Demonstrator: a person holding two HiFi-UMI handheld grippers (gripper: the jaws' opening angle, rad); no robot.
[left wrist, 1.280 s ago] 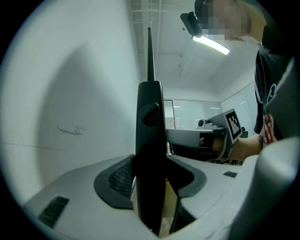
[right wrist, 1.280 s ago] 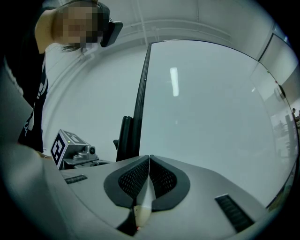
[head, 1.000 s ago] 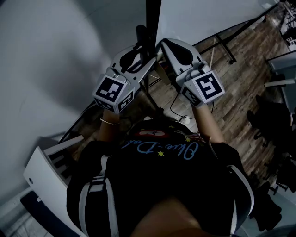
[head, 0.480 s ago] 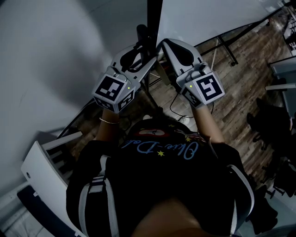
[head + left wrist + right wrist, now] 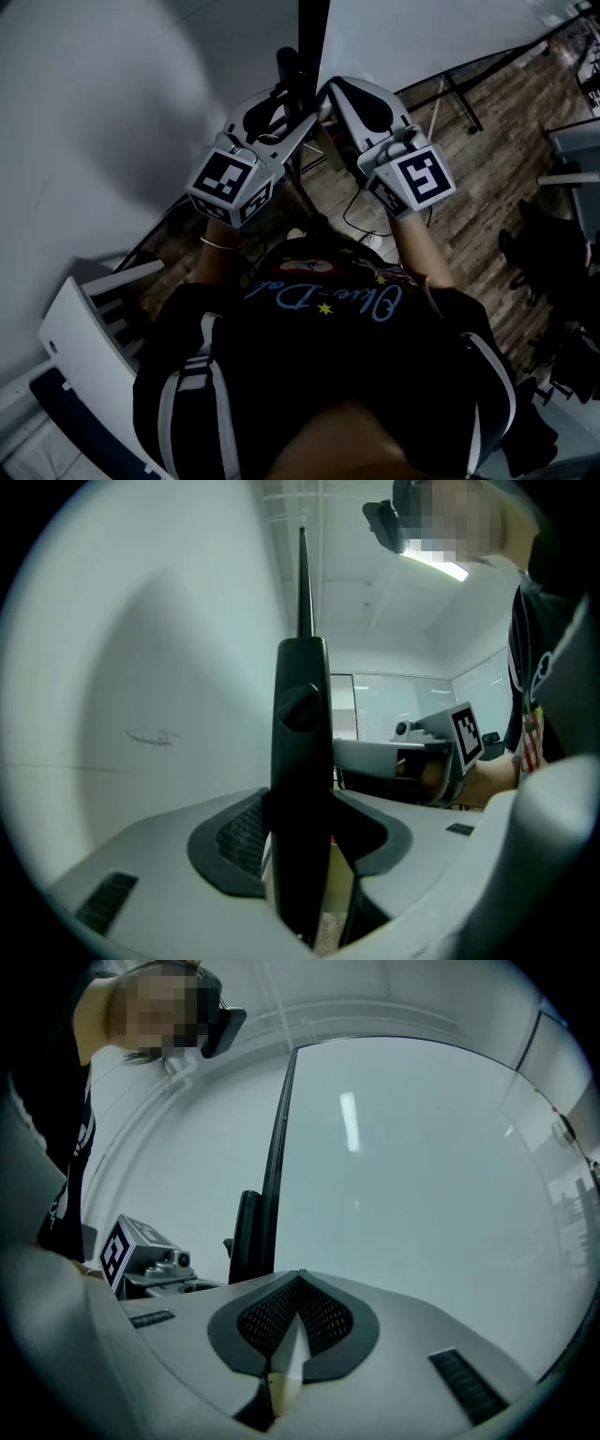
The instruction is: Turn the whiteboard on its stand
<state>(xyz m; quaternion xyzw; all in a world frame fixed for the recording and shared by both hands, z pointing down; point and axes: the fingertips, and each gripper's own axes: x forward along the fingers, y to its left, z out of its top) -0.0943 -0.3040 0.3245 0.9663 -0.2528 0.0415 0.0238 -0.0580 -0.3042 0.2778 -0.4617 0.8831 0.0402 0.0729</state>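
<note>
The whiteboard stands edge-on before me; its thin black edge [image 5: 312, 28] rises between its left face [image 5: 112, 112] and its right face [image 5: 422, 33]. Below that edge is the stand's black post with a knob [image 5: 289, 70]. My left gripper [image 5: 286, 108] has its jaws on either side of this post [image 5: 300, 789], the pads against it. My right gripper [image 5: 328, 89] is shut, tips together with nothing between them [image 5: 298, 1279], close beside the board's right face [image 5: 422, 1176]; whether it touches I cannot tell.
The stand's black legs with castors [image 5: 469, 117] spread over the wooden floor [image 5: 487, 187]. A cable [image 5: 361, 220] lies near my feet. A white chair-like frame [image 5: 84, 347] is at lower left, and dark office chairs [image 5: 544, 244] stand at right.
</note>
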